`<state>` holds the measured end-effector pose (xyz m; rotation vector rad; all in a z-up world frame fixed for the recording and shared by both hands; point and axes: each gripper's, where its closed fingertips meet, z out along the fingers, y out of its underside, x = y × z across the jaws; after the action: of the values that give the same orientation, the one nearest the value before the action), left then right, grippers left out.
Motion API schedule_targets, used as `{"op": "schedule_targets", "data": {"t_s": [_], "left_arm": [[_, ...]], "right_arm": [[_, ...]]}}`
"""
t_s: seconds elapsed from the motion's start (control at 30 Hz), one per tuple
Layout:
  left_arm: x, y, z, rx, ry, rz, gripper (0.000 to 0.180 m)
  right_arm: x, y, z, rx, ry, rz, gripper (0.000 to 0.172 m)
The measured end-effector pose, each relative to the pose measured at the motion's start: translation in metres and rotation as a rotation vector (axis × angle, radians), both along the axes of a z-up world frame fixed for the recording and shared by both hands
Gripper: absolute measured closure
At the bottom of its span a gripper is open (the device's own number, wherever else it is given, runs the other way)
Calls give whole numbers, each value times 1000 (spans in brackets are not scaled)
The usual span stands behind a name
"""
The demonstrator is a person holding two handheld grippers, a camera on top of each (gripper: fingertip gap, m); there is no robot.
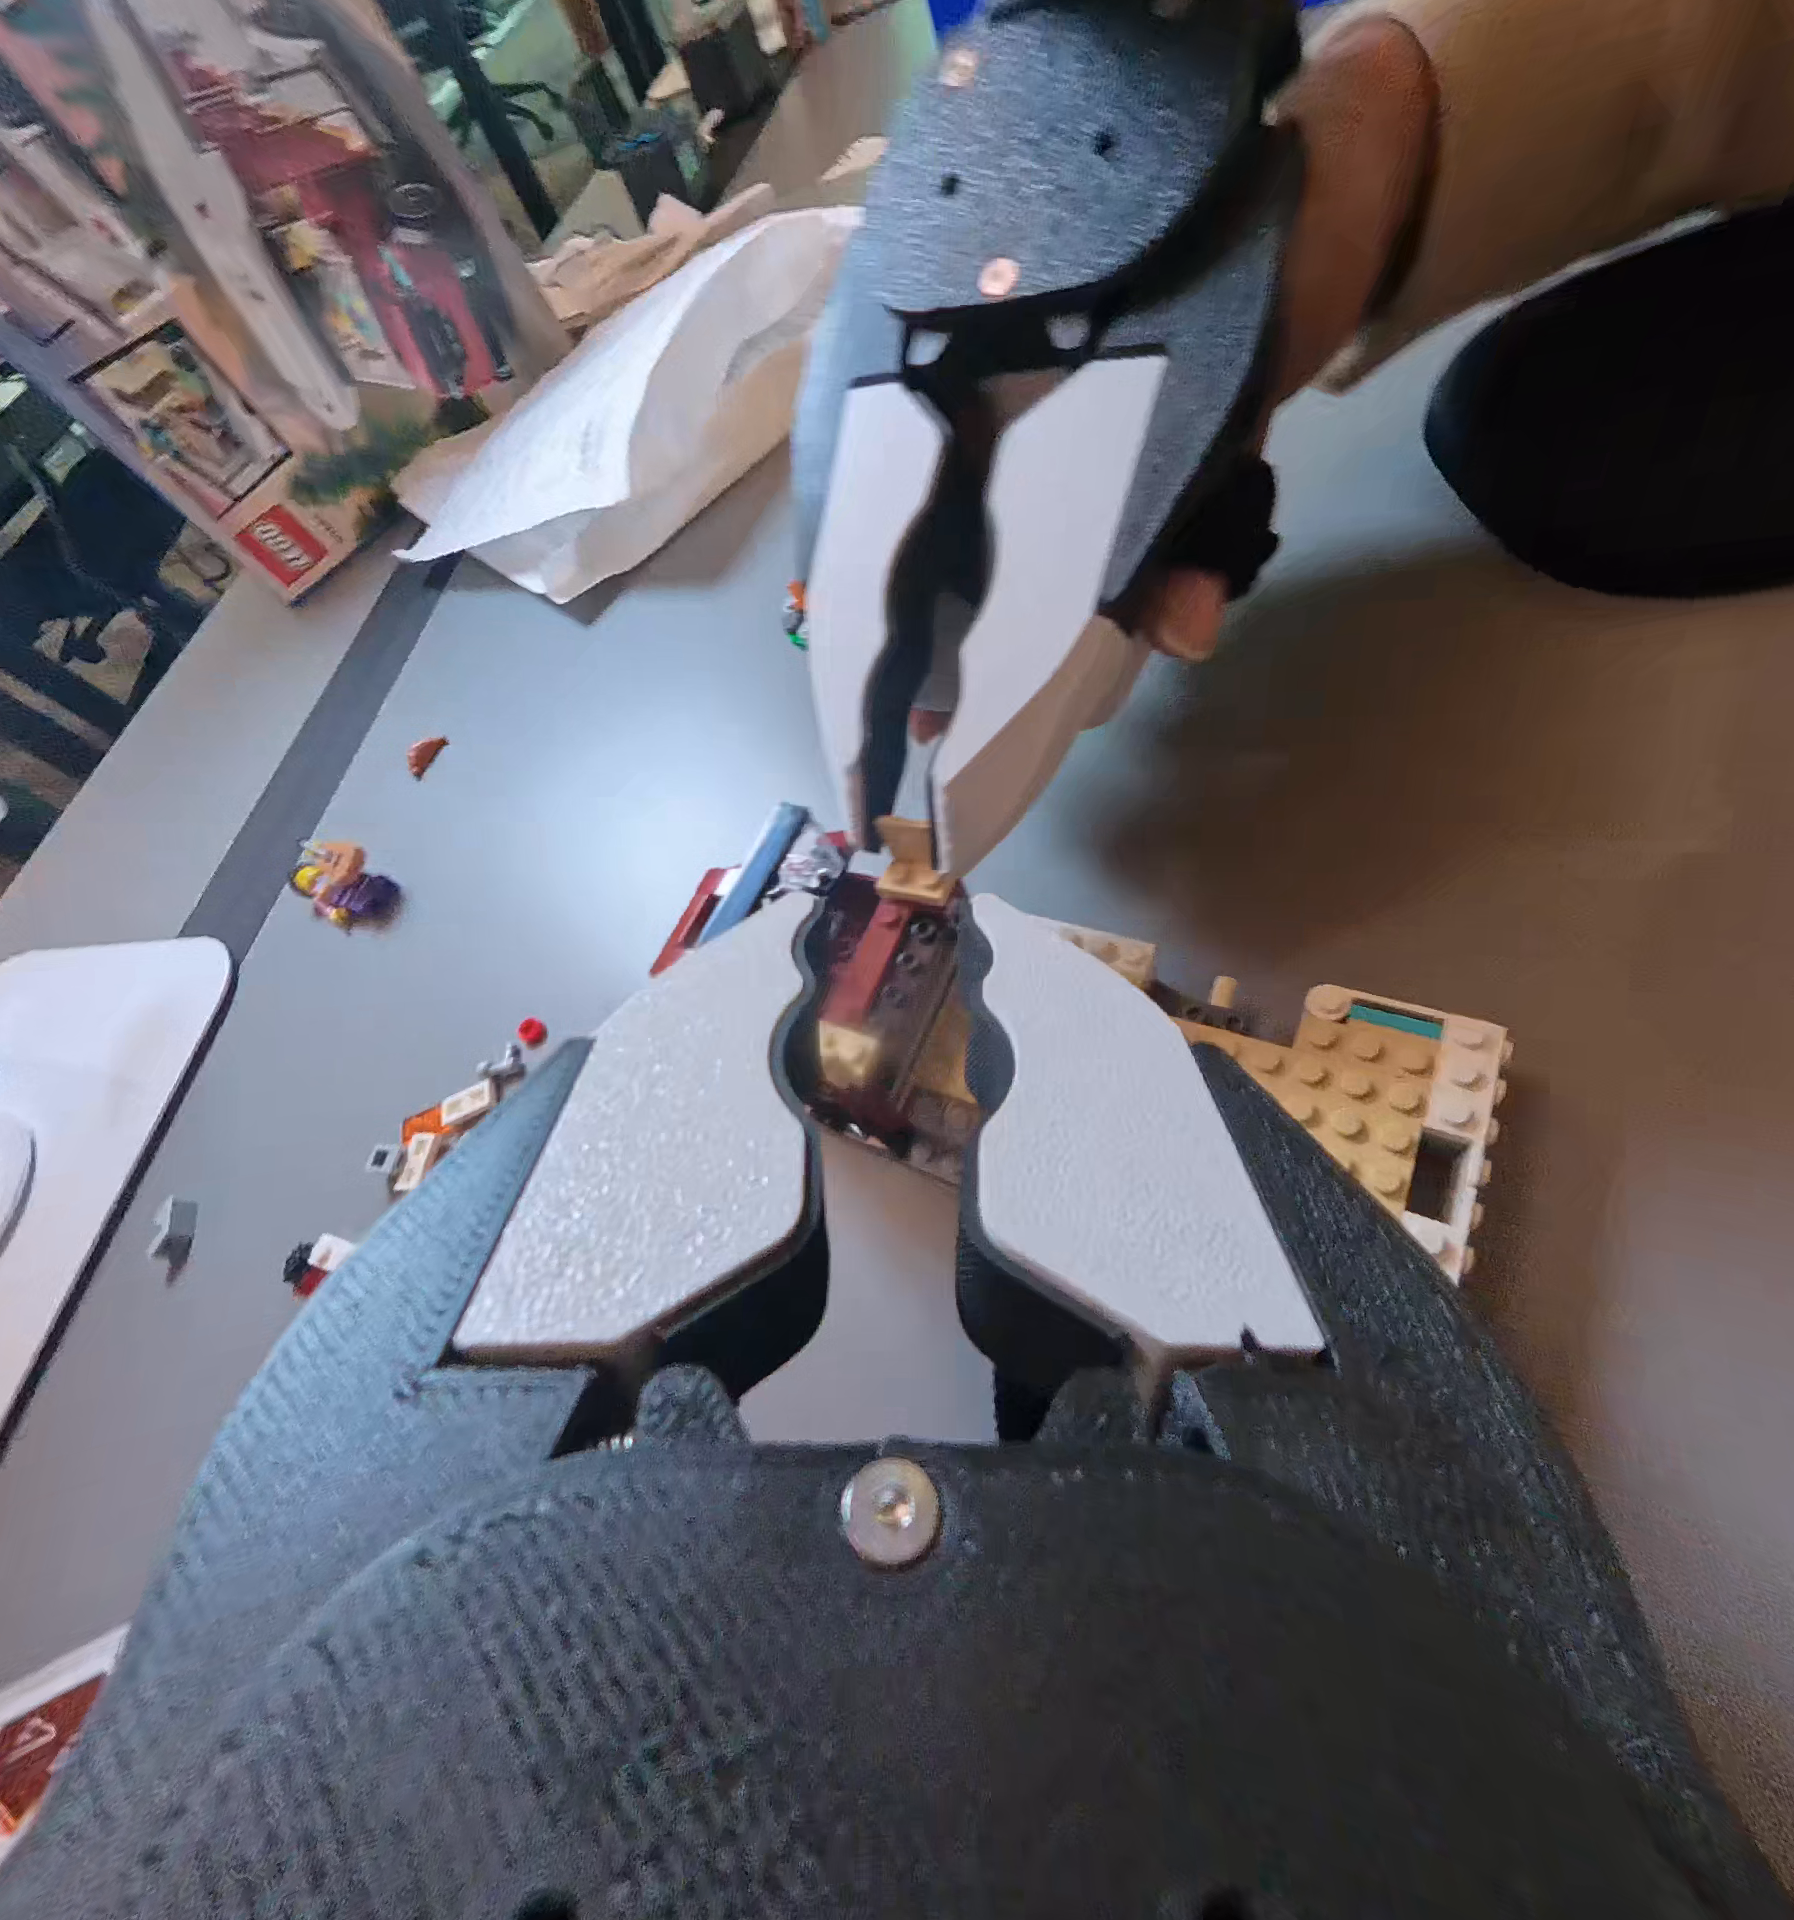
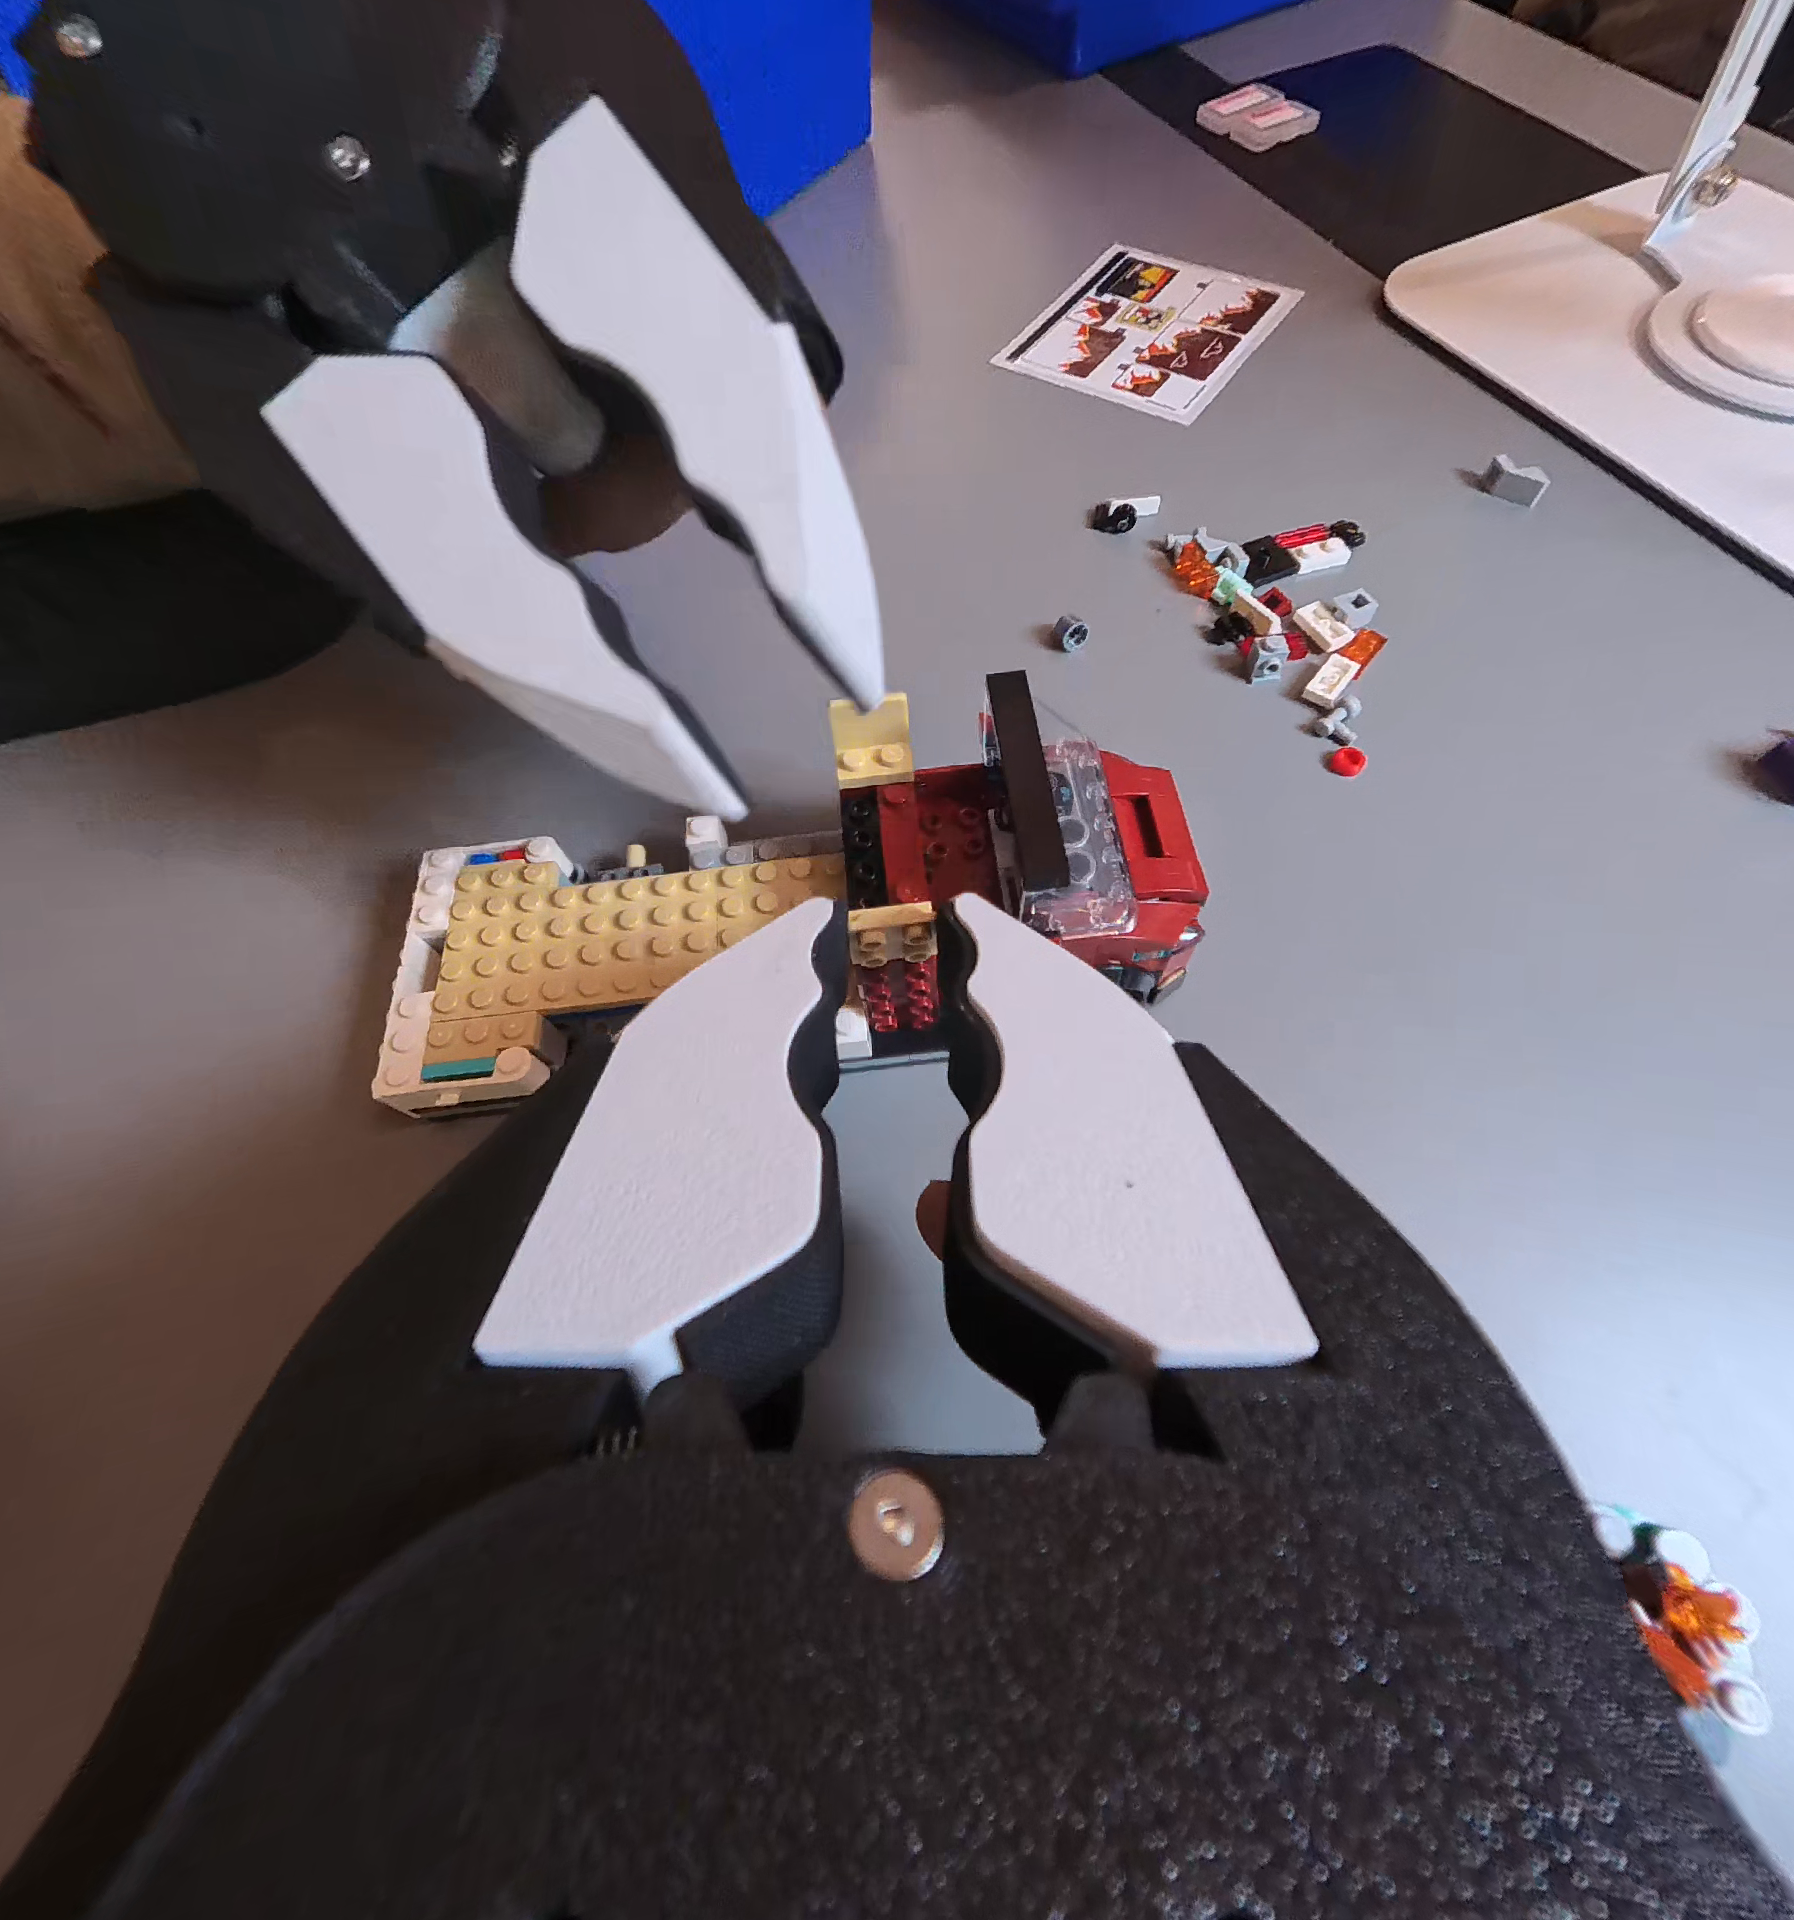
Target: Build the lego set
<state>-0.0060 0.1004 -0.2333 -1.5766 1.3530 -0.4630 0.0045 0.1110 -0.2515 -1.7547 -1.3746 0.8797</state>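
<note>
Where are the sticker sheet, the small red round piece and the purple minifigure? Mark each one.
sticker sheet [image 2: 1147, 332], right wrist view, middle of the printed sheet.
small red round piece [image 2: 1346, 762], right wrist view, its top face.
purple minifigure [image 1: 353, 888], left wrist view, its purple body.

Your inventory: glossy studded plastic brick truck [image 2: 976, 862] on matt grey bench [image 2: 1495, 1039]; beside the truck, tools' [image 2: 893, 914] grainy white pads [image 2: 706, 1143], rough black shells, shiny metal screw [image 2: 895, 1536].
</note>
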Motion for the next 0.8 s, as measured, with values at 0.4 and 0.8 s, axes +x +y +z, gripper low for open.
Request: {"op": "schedule_targets", "data": {"t_s": [0.4,0.8], "left_arm": [[10,1,-24,339,410,-21,155],[13,8,-31,462,582,13,155]], "right_arm": [[-1,1,-1,24,-126,47,155],[-3,1,-1,9,-158,57,155]]}}
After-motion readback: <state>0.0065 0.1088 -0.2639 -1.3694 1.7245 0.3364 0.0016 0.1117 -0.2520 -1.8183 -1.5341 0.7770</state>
